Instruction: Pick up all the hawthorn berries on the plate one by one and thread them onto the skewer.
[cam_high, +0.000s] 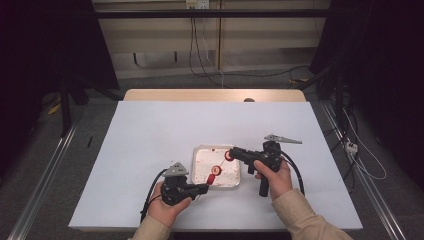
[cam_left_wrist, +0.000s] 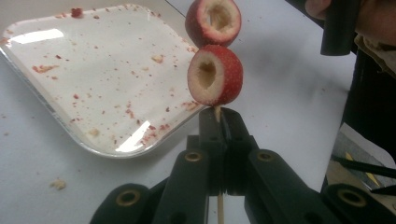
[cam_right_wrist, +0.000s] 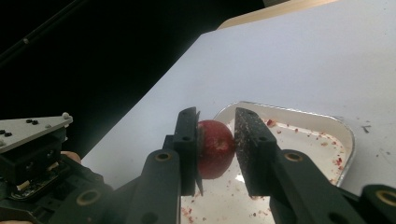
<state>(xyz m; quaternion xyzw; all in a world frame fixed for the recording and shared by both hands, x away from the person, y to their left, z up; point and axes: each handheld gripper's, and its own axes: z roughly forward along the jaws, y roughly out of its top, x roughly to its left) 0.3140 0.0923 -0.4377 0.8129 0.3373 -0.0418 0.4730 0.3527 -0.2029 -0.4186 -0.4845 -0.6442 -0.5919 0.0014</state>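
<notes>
My left gripper (cam_left_wrist: 223, 114) is shut on a thin wooden skewer (cam_left_wrist: 220, 210) that carries two cored red fruits (cam_left_wrist: 215, 74), one above the other. In the high view that gripper (cam_high: 206, 187) sits by the near edge of a shallow metal tray (cam_high: 200, 149), and the skewered fruits (cam_high: 214, 173) slant out over it. My right gripper (cam_right_wrist: 217, 123) is shut on a whole dark red fruit (cam_right_wrist: 215, 144) and holds it above the tray's far right corner (cam_high: 229, 155). The two grippers stand apart, with the held fruit just beyond the skewer's far end.
Red crumbs and juice spots speckle the tray (cam_left_wrist: 46, 109), and a few crumbs lie on the white table cover (cam_high: 150, 130). The table's wooden far edge (cam_high: 215, 95) shows behind. Dark stands and cables surround the table.
</notes>
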